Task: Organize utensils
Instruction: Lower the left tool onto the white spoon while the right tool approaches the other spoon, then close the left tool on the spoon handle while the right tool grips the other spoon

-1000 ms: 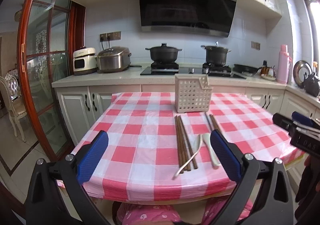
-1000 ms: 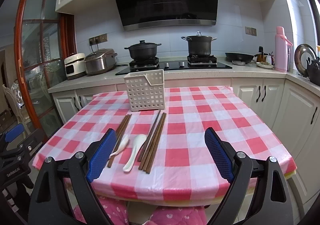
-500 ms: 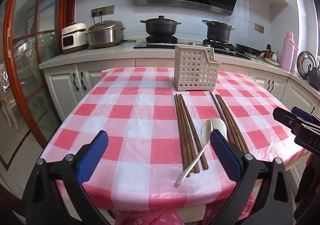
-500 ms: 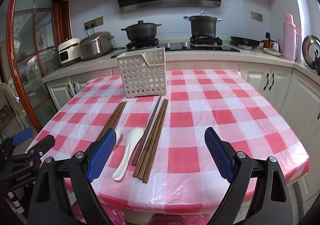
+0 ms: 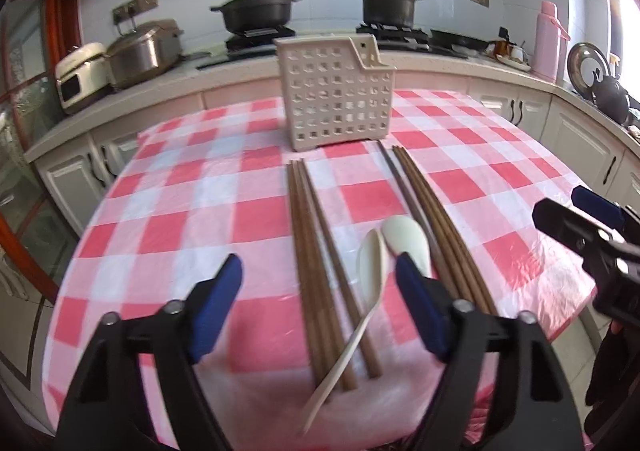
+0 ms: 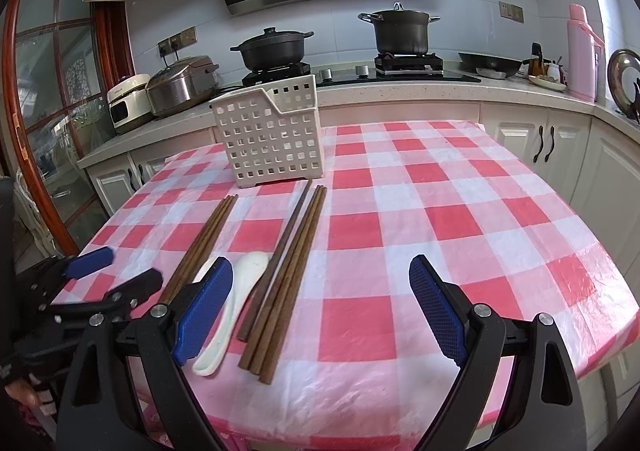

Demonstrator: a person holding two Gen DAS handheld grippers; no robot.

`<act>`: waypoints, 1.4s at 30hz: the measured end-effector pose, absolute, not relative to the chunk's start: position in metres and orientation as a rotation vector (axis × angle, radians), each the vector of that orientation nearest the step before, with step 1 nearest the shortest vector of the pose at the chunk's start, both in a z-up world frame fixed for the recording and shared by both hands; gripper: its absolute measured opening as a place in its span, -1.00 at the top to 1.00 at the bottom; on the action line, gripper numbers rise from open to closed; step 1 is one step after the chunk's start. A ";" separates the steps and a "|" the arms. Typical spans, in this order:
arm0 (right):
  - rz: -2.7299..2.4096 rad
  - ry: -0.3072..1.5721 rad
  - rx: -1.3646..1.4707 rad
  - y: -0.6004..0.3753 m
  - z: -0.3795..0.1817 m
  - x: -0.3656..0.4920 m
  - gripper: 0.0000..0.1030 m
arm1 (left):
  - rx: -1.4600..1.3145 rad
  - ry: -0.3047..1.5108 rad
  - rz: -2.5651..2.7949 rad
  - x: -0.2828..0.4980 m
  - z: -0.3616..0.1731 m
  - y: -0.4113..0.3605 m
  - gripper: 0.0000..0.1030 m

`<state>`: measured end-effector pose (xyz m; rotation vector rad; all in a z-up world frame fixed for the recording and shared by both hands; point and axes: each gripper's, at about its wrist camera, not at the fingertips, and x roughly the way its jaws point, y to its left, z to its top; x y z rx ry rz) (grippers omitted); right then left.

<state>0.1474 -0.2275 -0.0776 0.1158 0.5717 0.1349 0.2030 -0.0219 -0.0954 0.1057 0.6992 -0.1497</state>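
A white perforated utensil basket (image 5: pixel 336 95) stands upright on the checked tablecloth (image 5: pixel 180 211). In front of it lie two bundles of brown chopsticks and two pale spoons. My left gripper (image 5: pixel 320 291) hovers low over the left chopstick bundle (image 5: pixel 316 251), and its jaws are closing. The bundle and a thin cream spoon (image 5: pixel 370 267) lie between the pads, untouched. A white spoon (image 5: pixel 404 239) and the right chopstick bundle (image 5: pixel 432 219) lie just right of it. My right gripper (image 6: pixel 320 311) stands open above the right chopstick bundle (image 6: pixel 288 283), its left pad over the white spoon (image 6: pixel 240 291).
The table's front edge (image 6: pixel 340 411) is close under both grippers. Behind the table runs a counter (image 6: pixel 400 91) with two black pots, a rice cooker (image 6: pixel 180 85) and a pink flask (image 6: pixel 580 51). White cabinets stand at the right, a glass door at the left.
Both grippers have moved forward and lower toward the utensils, which now look larger. The left gripper's pads have come closer together around the left chopstick bundle.
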 end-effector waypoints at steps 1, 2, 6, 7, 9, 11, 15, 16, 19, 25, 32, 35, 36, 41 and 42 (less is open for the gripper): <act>0.136 0.573 0.117 -0.227 -0.078 0.147 -0.64 | 0.107 0.713 -0.159 0.209 -0.097 -0.025 -0.37; 0.137 0.574 0.118 -0.229 -0.079 0.149 -0.64 | 0.111 0.723 -0.166 0.212 -0.098 -0.027 -0.37; 0.144 0.581 0.121 -0.237 -0.082 0.158 -0.64 | 0.134 0.765 -0.209 0.221 -0.105 -0.041 -0.24; 0.147 0.582 0.125 -0.238 -0.082 0.160 -0.64 | 0.136 0.770 -0.212 0.222 -0.107 -0.044 -0.13; 0.156 0.584 0.134 -0.240 -0.083 0.163 -0.64 | 0.135 0.795 -0.224 0.229 -0.111 -0.048 0.03; 0.163 0.583 0.136 -0.240 -0.084 0.165 -0.64 | 0.131 0.814 -0.224 0.234 -0.115 -0.050 0.08; 0.182 0.592 0.144 -0.238 -0.089 0.166 -0.64 | 0.144 0.830 -0.184 0.241 -0.122 -0.054 0.24; 0.187 0.598 0.144 -0.238 -0.091 0.167 -0.64 | 0.146 0.829 -0.171 0.243 -0.124 -0.054 0.28; 0.200 0.607 0.139 -0.234 -0.093 0.168 -0.64 | 0.157 0.824 -0.151 0.244 -0.128 -0.057 0.30; 0.208 0.612 0.127 -0.228 -0.095 0.170 -0.64 | 0.160 0.804 -0.139 0.243 -0.134 -0.058 0.70; 0.196 0.623 0.128 -0.222 -0.095 0.174 -0.63 | 0.073 0.732 -0.175 0.234 -0.119 -0.044 0.85; 0.204 0.632 0.127 -0.216 -0.096 0.176 -0.52 | 0.034 0.692 -0.190 0.229 -0.112 -0.036 0.85; 0.212 0.641 0.125 -0.212 -0.096 0.178 -0.45 | 0.027 0.683 -0.191 0.228 -0.110 -0.034 0.85; 0.255 0.683 0.121 -0.193 -0.099 0.184 -0.26 | -0.001 0.643 -0.164 0.221 -0.103 -0.015 0.85; 0.263 0.694 0.117 -0.188 -0.100 0.186 -0.23 | -0.004 0.636 -0.154 0.221 -0.101 -0.010 0.85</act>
